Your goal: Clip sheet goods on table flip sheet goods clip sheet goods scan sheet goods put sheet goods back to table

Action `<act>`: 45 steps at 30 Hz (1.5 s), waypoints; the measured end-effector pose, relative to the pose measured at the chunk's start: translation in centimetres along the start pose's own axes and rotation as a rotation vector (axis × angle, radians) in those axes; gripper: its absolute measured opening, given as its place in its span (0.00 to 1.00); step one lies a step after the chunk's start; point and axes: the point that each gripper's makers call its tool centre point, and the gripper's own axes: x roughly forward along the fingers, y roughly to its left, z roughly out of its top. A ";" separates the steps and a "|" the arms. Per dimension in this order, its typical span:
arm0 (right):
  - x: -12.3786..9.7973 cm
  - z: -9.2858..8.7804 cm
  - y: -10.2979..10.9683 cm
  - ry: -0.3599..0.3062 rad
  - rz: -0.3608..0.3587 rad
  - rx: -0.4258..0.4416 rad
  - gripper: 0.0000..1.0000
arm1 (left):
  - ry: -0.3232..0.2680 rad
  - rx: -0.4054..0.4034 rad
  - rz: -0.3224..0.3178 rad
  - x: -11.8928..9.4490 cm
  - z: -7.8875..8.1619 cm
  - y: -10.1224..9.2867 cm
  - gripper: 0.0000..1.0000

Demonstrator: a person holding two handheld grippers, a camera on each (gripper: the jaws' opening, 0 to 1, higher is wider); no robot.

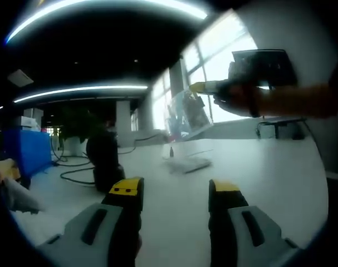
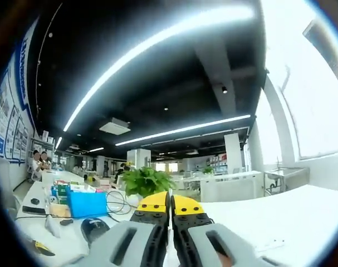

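Observation:
In the left gripper view, a clear, glossy sheet item [image 1: 187, 114] hangs in the air above the white table [image 1: 269, 172]. It is pinched at its top edge by my right gripper [image 1: 199, 87], which a hand holds at the upper right. My left gripper [image 1: 176, 192] is low over the table, open, with nothing between its yellow-tipped jaws, and well short of the sheet. In the right gripper view, my right gripper [image 2: 170, 204] has its jaws pressed together and points up towards the ceiling. The sheet itself is hidden there.
A pale flat item [image 1: 188, 164] lies on the table below the hanging sheet. A black device [image 1: 104, 161] with cables stands at the left, and a blue box [image 1: 25, 150] sits further left. In the right gripper view I see a potted plant [image 2: 145, 181], a blue bin [image 2: 86, 203] and a black mouse-like object [image 2: 94, 228].

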 end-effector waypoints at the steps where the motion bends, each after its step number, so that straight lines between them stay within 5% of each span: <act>1: 0.1 -0.1 0.1 -0.004 -0.005 -0.017 0.00 | 0.001 0.000 0.001 0.0 0.0 0.0 0.39; 3: 0.4 -0.5 -0.1 0.009 -0.045 -0.090 0.00 | 0.003 0.002 0.003 0.0 -0.1 0.1 0.39; 20: 3.1 -2.0 3.0 -0.034 -0.037 -0.157 0.00 | 0.006 0.008 -0.003 0.0 -0.1 -0.1 0.39; 45: 3.9 -4.5 3.7 -0.014 -0.065 -0.097 0.00 | 0.017 0.017 -0.008 0.1 -0.4 -0.1 0.38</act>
